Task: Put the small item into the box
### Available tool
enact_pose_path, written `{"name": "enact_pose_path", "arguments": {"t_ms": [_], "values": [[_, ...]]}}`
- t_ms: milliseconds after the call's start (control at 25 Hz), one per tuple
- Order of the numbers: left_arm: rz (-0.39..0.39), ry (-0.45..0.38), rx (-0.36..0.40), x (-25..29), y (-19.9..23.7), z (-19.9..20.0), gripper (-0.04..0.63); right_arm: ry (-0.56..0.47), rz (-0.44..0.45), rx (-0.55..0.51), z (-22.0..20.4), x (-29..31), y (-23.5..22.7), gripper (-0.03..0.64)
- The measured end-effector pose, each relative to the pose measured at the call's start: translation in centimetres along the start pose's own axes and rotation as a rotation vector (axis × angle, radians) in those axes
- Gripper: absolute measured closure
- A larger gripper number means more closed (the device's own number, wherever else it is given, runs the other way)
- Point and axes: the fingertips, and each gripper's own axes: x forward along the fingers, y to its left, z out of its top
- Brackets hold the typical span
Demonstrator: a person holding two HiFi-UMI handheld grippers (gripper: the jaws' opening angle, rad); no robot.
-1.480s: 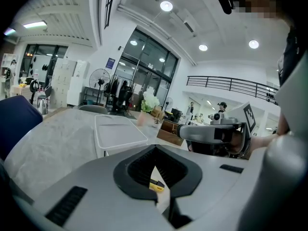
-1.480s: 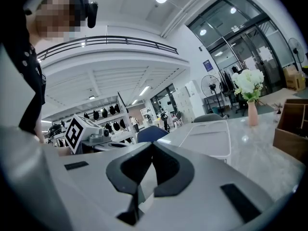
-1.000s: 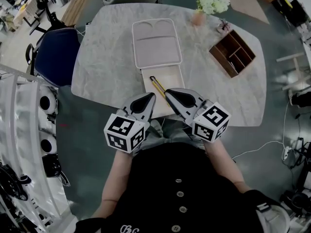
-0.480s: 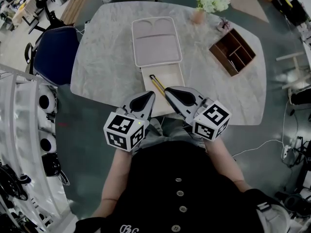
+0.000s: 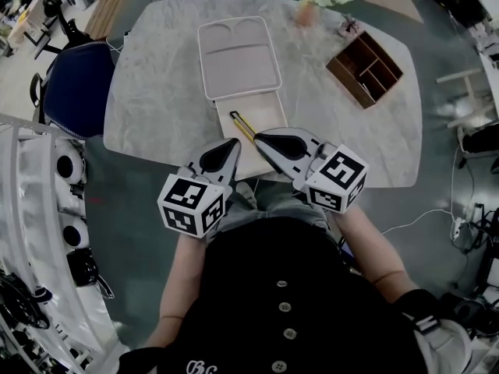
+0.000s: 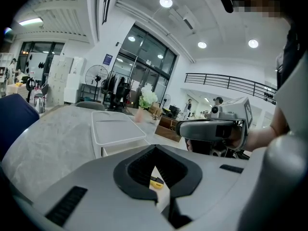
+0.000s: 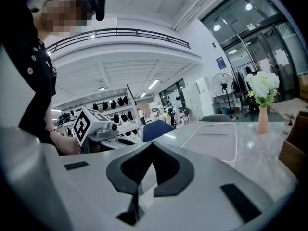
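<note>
Sees hardly any change on the marble table (image 5: 156,92) against a second ago; finds the yellow-and-black pen-like item (image 5: 243,127) lying slantwise in the open base of the box (image 5: 271,114), in the same spot as before, with the lid (image 5: 238,57) folded flat on the far side; reads the drift of the whole table in the head view as a shift of the camera, not of anything on it.

Notes only a slight roll of the right gripper (image 5: 259,137); finds the left gripper (image 5: 232,142) where it was, both at the near edge of the table; puts the right tip over the near end of the item in the head view, contact not to be told.

Shows both pairs of jaws pressed together at the tips with nothing between them; confirms this in each gripper view, with the item glimpsed past the left gripper's pads (image 6: 139,170), down in the box.

Judges the placing itself as done: item inside, grippers empty; leaves at most the lid to swing shut, if wanted at all; calls for no further grasp of the item.
</note>
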Motion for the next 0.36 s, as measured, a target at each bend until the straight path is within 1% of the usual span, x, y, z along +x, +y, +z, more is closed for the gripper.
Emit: {"name": "enact_pose_path", "arguments": {"t_ms": [120,360], "values": [[-0.003,0.003,0.004,0.09,-0.05,-0.03,0.578,0.034,0.032,-0.040,-0.36,-0.01,0.27,0.614],[0.001,0.000,0.002,0.69,0.05,-0.04,0.578,0.071,0.051,-0.076,-0.80,-0.40,-0.27,0.614]]}}
